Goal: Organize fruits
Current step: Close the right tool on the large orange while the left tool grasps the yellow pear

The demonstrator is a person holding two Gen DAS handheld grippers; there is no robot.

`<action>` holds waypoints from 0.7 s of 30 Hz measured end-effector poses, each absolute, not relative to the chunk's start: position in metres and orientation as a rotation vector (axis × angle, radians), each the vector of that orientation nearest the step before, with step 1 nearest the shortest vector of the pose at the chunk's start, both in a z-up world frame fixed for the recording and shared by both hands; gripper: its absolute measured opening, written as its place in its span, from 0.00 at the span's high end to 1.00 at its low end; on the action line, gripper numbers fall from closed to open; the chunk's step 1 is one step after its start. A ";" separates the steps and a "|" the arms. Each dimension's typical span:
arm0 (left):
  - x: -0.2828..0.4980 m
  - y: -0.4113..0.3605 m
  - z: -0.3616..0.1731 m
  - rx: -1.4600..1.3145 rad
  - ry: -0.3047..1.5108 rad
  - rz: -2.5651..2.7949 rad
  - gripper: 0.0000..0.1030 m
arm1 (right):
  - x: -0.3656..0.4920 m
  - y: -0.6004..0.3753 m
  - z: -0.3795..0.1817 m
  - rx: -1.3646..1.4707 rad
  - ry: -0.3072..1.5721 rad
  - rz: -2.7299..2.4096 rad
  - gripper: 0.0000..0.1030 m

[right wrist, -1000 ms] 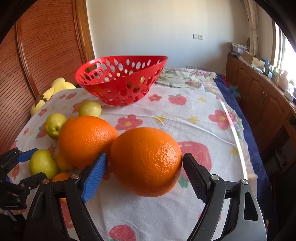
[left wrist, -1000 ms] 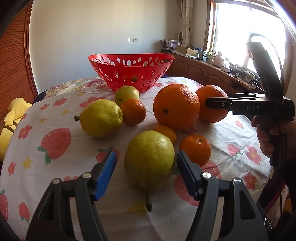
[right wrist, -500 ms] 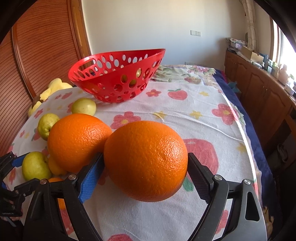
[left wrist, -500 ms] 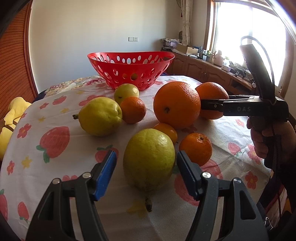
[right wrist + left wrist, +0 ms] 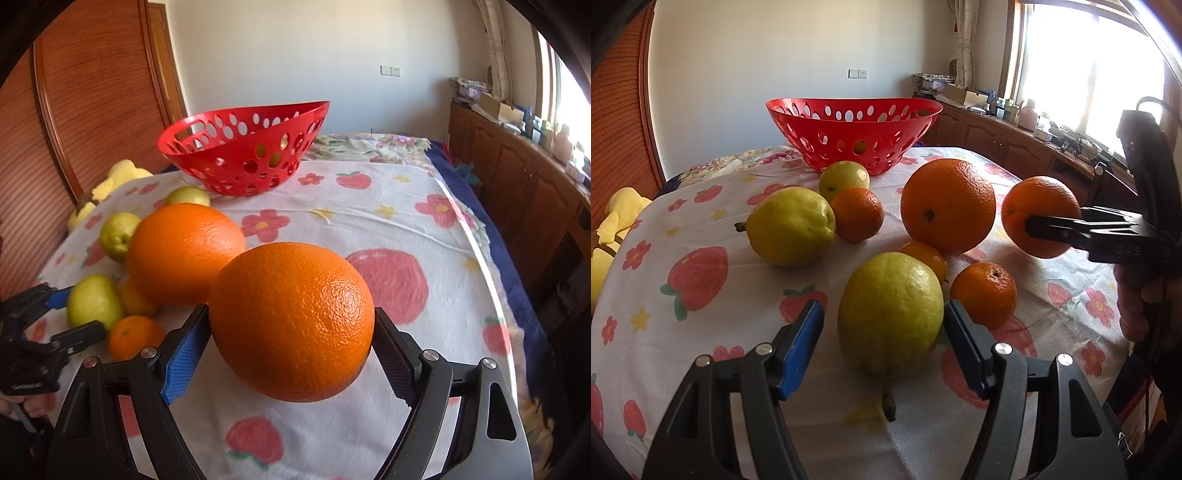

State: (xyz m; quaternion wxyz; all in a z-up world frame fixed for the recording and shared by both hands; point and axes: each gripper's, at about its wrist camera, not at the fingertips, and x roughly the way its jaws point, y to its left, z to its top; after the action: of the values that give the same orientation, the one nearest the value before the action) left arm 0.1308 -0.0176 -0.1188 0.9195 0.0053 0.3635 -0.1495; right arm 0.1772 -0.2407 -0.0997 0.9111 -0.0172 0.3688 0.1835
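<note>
Right hand-held gripper (image 5: pixel 291 341) is clamped on a big orange (image 5: pixel 293 319), both pads pressed to its sides. The orange is clear of the table (image 5: pixel 424 229), with a shadow under it. From the left wrist view that gripper comes in level from the right side, its fingers pointing left, and the person's hand (image 5: pixel 1141 310) wraps the grip below.

Left hand-held gripper (image 5: pixel 882 339) is spread, low over the table, fingers pointing forward. A yellow-green pear (image 5: pixel 890 314) sits on the table between the pads, stem toward the camera. Right pad is at or almost on the skin; left pad shows a gap. Not gripped.

Ahead of the left gripper: a small orange (image 5: pixel 984 295) just right of the pear, a second big orange (image 5: pixel 947 205) beyond it, a second pear (image 5: pixel 792 225) ahead-left. The red basket (image 5: pixel 855 131) is farthest out, at the table's back.
</note>
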 end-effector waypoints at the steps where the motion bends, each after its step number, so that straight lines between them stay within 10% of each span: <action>1: 0.131 -0.018 -0.119 0.011 0.749 -0.307 0.34 | 0.174 -0.241 -0.098 -0.032 0.758 0.383 0.16; 21: 0.135 -0.018 -0.125 0.003 0.789 -0.309 0.34 | 0.156 -0.233 -0.108 -0.054 0.722 0.384 0.14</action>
State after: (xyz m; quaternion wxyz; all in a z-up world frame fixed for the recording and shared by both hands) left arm 0.1350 -0.0180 -0.1254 0.9116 0.0012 0.3827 -0.1501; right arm 0.1563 -0.2332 -0.1077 0.9172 -0.0263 0.3509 0.1866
